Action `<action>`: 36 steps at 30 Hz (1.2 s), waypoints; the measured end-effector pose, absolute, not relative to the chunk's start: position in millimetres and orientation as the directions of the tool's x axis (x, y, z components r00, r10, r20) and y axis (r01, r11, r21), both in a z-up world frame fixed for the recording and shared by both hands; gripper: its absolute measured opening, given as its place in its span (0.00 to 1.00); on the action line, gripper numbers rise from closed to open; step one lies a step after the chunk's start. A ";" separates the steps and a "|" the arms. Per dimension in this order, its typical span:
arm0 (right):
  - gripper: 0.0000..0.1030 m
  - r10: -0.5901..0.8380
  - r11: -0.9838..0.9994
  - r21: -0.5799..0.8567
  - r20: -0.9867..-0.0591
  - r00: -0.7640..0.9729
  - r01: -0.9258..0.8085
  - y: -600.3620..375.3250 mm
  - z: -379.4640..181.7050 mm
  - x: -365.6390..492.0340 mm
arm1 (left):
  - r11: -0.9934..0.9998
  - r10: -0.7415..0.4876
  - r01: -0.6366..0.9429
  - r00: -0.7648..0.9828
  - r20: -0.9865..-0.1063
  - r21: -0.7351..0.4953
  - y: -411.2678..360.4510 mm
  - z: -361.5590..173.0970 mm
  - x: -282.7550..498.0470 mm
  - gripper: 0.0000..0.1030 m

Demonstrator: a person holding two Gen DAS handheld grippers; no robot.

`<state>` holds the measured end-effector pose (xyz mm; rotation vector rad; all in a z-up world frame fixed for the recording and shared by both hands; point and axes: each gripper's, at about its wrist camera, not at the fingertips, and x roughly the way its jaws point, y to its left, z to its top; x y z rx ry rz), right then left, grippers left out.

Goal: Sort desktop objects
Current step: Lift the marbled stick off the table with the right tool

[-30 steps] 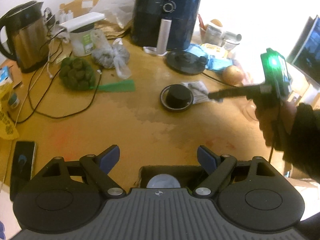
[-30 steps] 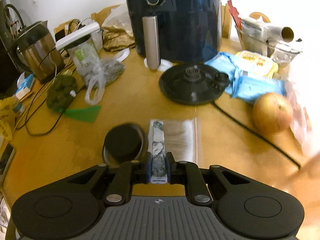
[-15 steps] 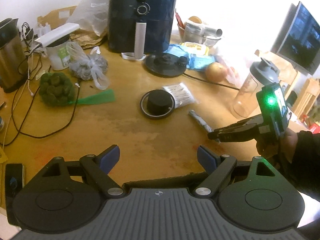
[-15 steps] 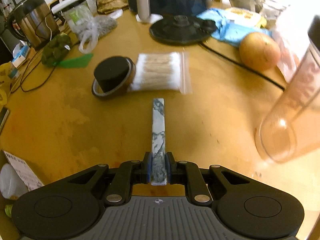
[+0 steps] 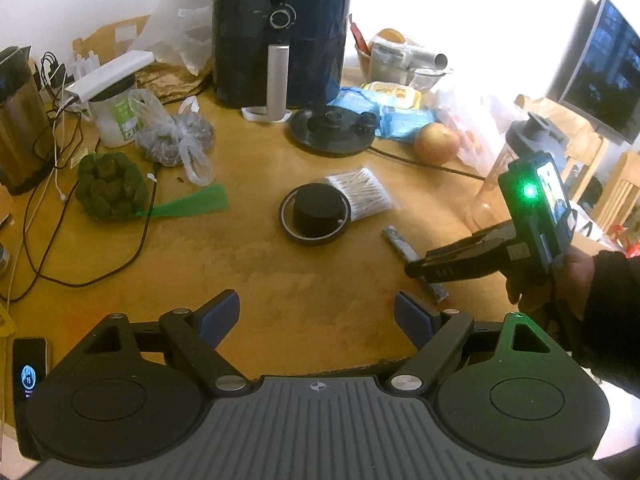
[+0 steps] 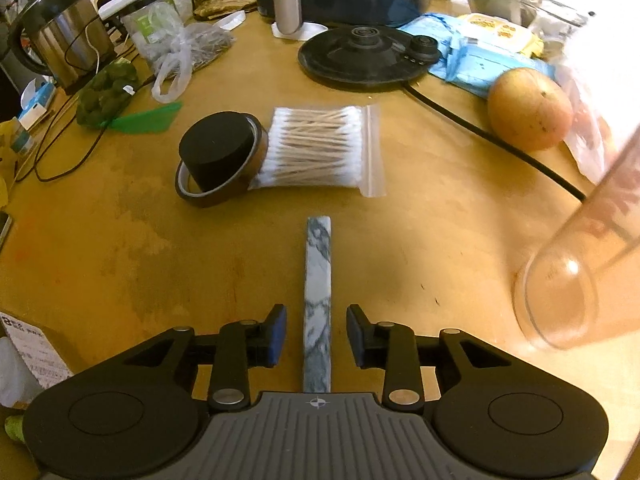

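With jaws parting, right gripper [image 6: 316, 334] noted over marbled bar [image 6: 318, 292]; bar lying flat on wooden table [image 6: 120, 264] between the pads, clear of both. Left gripper [image 5: 318, 314] spread wide, nothing between its pads. Bag of cotton swabs [image 6: 316, 148] just beyond bar, touching tape roll [image 6: 218, 160]. Clear plastic bottle [image 6: 580, 272] at right.

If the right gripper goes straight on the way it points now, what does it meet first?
Most likely the marbled stick lying between the opening jaws of the right gripper, then the wooden table under it; the cotton swab bag lies farther on.
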<state>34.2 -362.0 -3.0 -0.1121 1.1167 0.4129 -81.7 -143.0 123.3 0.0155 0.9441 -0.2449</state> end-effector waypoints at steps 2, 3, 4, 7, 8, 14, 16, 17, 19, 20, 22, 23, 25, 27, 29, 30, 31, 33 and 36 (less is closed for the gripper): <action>0.34 0.258 0.918 0.106 -0.892 0.372 -0.382 -359.1 -4.9 37.7 | 0.974 -0.197 0.209 0.560 -0.805 -0.093 -141.9 123.0 -81.7 0.83; 0.34 0.254 0.918 0.103 -0.894 0.370 -0.382 -358.1 -5.9 39.1 | 0.974 -0.197 0.206 0.558 -0.806 -0.096 -140.9 122.8 -81.6 0.83; 0.34 0.253 0.918 0.100 -0.893 0.372 -0.384 -357.4 -6.0 40.1 | 0.974 -0.197 0.202 0.556 -0.807 -0.098 -140.1 122.5 -81.2 0.83; 0.29 0.230 0.917 0.070 -0.897 0.377 -0.392 -353.2 -6.2 42.0 | 0.977 -0.192 0.189 0.551 -0.812 -0.103 -138.5 120.7 -79.2 0.83; 0.23 0.216 0.918 0.054 -0.899 0.380 -0.393 -352.2 -6.2 42.3 | 0.977 -0.191 0.186 0.548 -0.814 -0.104 -138.5 120.0 -78.0 0.83; 0.16 0.187 0.917 0.021 -0.905 0.382 -0.398 -350.0 -5.9 44.2 | 0.977 -0.188 0.190 0.535 -0.824 -0.100 -137.0 119.2 -72.3 0.83; 0.16 0.198 0.917 0.035 -0.904 0.378 -0.398 -350.6 -5.5 44.3 | 0.976 -0.186 0.196 0.520 -0.834 -0.095 -136.7 118.2 -69.5 0.83; 0.16 0.204 0.918 0.041 -0.902 0.381 -0.394 -351.4 -4.1 43.3 | 0.976 -0.185 0.198 0.517 -0.836 -0.094 -136.2 117.9 -68.1 0.83; 0.16 0.212 0.918 0.046 -0.895 0.392 -0.393 -351.9 0.6 40.1 | 0.975 -0.189 0.202 0.518 -0.834 -0.095 -134.1 117.5 -66.3 0.83; 0.16 0.220 0.919 0.054 -0.892 0.395 -0.390 -353.4 3.6 38.2 | 0.974 -0.192 0.206 0.517 -0.834 -0.096 -133.5 117.1 -64.8 0.83; 0.16 0.227 0.922 0.064 -0.888 0.400 -0.381 -355.8 8.2 35.0 | 0.971 -0.199 0.217 0.515 -0.834 -0.098 -132.8 116.3 -61.5 0.83; 0.16 0.233 0.924 0.074 -0.887 0.399 -0.376 -357.7 10.7 33.2 | 0.970 -0.204 0.222 0.514 -0.834 -0.100 -132.2 116.0 -59.2 0.83; 0.16 0.245 0.928 0.095 -0.885 0.396 -0.361 -362.0 16.1 29.6 | 0.968 -0.212 0.229 0.510 -0.834 -0.106 -130.6 115.8 -53.9 0.83; 0.16 0.248 0.931 0.101 -0.881 0.403 -0.351 -365.3 22.0 25.9 | 0.966 -0.218 0.237 0.510 -0.832 -0.108 -129.0 116.4 -48.5 0.83; 0.16 0.250 0.936 0.108 -0.874 0.417 -0.335 -369.9 29.3 21.1 | 0.964 -0.221 0.246 0.516 -0.827 -0.105 -128.2 116.9 -42.7 0.83; 0.16 0.250 0.939 0.111 -0.871 0.423 -0.327 -372.2 32.6 18.7 | 0.962 -0.224 0.251 0.517 -0.826 -0.104 -127.6 116.7 -39.7 0.83; 0.16 0.249 0.942 0.113 -0.868 0.430 -0.317 -374.8 35.9 16.3 | 0.961 -0.228 0.256 0.517 -0.825 -0.105 -127.1 116.3 -36.5 0.83; 0.16 0.247 0.948 0.121 -0.861 0.443 -0.294 -380.4 42.4 11.8 | 0.957 -0.237 0.268 0.515 -0.824 -0.109 -125.7 115.9 -30.1 0.83; 0.16 0.242 0.957 0.132 -0.852 0.464 -0.257 -389.5 51.6 4.3 | 0.948 -0.260 0.296 0.511 -0.819 -0.116 -125.2 115.0 -20.3 0.83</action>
